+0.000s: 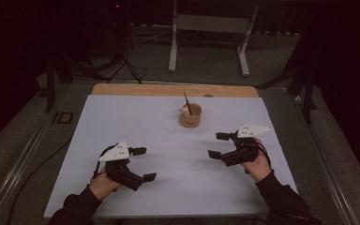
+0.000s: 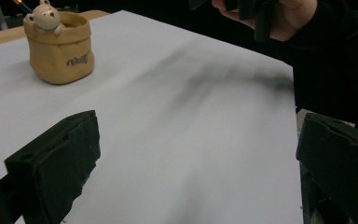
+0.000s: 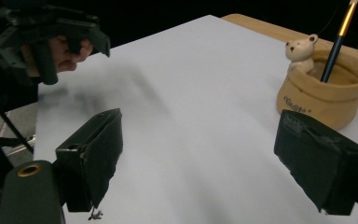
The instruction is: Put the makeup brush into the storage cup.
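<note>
Both grippers, left (image 1: 143, 164) & right (image 1: 218, 145), jaws wide, empty; gripper views show pot's (image 1: 190, 116) bear (image 3: 301, 50), prob. ceramic.

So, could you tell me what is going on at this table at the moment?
A person holds a two-jaw gripper in each hand over a white table. The left gripper and the right gripper both have their jaws wide apart and hold nothing. Farther back on the table stands a tan pot with a small bear figure on its rim and a pen standing in it. Neither gripper touches the pot.
</note>
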The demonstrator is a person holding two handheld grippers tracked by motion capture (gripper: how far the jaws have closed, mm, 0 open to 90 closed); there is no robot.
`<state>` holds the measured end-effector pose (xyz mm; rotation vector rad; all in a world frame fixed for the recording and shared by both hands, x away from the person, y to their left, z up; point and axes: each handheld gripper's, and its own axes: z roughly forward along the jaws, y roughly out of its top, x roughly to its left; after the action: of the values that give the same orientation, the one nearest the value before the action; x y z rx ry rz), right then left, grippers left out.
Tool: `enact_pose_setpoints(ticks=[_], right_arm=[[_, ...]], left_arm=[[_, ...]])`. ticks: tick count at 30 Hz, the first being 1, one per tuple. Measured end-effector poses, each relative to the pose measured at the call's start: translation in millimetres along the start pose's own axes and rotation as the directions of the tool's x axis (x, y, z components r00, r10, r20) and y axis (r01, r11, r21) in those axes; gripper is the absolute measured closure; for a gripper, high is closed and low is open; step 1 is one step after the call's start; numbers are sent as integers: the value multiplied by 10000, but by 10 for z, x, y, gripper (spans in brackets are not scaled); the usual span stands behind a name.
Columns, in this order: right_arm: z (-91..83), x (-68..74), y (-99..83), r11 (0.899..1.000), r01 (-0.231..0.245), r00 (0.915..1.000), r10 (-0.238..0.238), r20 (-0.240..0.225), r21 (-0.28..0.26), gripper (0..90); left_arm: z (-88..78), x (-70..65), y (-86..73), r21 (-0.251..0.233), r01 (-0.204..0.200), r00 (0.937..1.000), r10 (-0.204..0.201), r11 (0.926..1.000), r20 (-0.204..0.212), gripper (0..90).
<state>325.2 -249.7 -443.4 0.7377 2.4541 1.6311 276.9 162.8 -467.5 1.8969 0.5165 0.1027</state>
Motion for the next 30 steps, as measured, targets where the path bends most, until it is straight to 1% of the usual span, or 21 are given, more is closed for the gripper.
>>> enact_pose_setpoints(ticks=[2,7,10,12,13,15,16,19,21,22,25,27,29,30], right_arm=[[-26,10,-45,9999,-102,9999,102,-140,-20,156],[-81,39,-135,9999,-1,10000,3,-90,162,147],[-119,37,-190,9995,-206,9998,207,-59,251,140],[-144,42,-240,9993,-187,9998,189,-49,314,138],[-154,47,-270,9994,-141,9999,142,-16,323,138],[-173,57,-336,9995,25,9999,-30,160,304,138],[-173,57,-336,9995,25,9999,-30,160,304,138],[-208,68,-448,9976,-61,9994,37,344,686,136],[-225,63,-524,9967,-291,9989,261,398,755,136],[-227,62,-547,9964,-302,9987,267,444,794,136],[-243,73,-632,9948,-243,9982,188,562,991,136],[-262,79,-676,9938,-134,9977,60,668,1105,136],[-294,72,-730,9925,-272,9969,181,763,1194,135],[-313,63,-762,9914,-386,9960,282,848,1247,134]], left_arm=[[-18,-3,-18,14,20,10000,-20,10000,-22,7],[-66,6,-83,-15,75,10000,-75,10000,-32,7],[-88,14,-126,34,32,9999,-31,10000,-98,7],[-106,17,-152,-15,11,9999,-11,10000,-129,7],[-115,21,-165,-23,-34,9999,33,10000,-168,7],[-136,27,-185,-22,9,9997,-10,10000,-244,7],[-136,27,-185,-22,9,9997,-10,10000,-244,7],[-185,43,-227,20,87,9991,-86,10000,-410,7],[-210,50,-249,9,83,9992,-83,10000,-404,7],[-225,50,-263,54,2,9990,0,10000,-438,7],[-254,55,-296,317,-75,9986,91,9995,-513,7],[-280,65,-334,555,-4,9982,38,9985,-600,7],[-315,81,-371,614,170,9976,-128,9980,-674,7],[-332,83,-389,638,199,9966,-147,9978,-805,7]])
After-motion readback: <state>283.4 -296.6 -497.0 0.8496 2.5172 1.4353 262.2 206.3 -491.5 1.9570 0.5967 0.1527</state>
